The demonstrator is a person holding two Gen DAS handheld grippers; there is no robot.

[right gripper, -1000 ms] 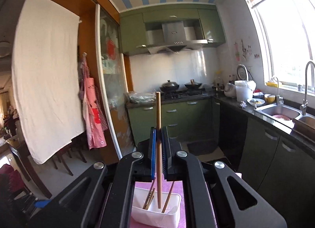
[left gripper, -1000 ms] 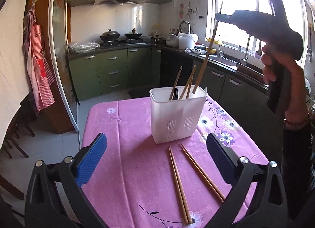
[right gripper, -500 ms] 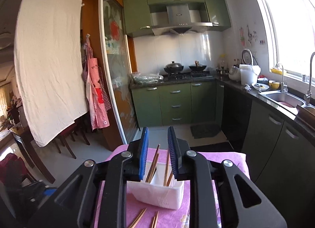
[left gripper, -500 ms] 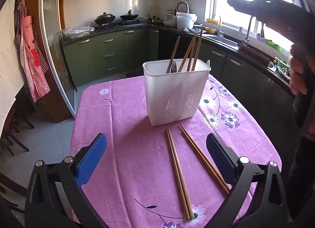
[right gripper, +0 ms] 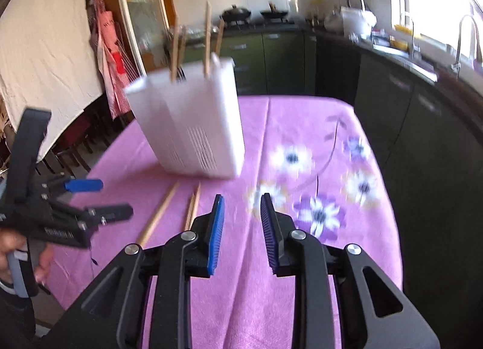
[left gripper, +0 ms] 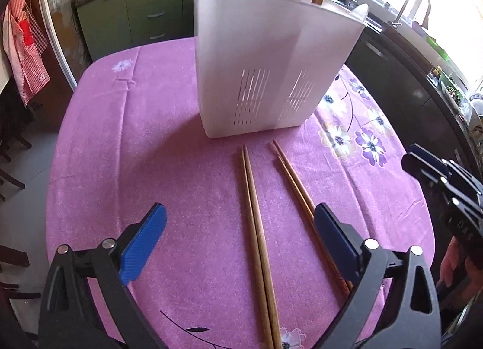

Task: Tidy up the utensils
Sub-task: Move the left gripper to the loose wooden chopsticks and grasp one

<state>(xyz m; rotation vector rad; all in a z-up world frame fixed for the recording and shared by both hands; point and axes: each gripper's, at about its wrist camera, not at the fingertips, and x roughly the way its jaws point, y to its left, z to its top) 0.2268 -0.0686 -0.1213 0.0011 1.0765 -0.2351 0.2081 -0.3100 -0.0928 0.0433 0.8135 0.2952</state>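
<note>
Hovering your spread left gripper (left gripper: 238, 237) astride wooden chopsticks (left gripper: 256, 240) at lower centre; right gripper (right gripper: 241, 228) is gaping, empty.

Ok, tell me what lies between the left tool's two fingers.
Left wrist view: one pair of chopsticks on the pink cloth lies between the left tool fingers.

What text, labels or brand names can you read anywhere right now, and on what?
"DAS": faint letters on the right gripper body, left wrist view; only partly legible, uncertain.
White print on the left gripper body, right wrist view: too blurred to read.
Lettering on the red checked apron: too blurred to read.
White utensil holder and chopsticks: no text visible.
</note>
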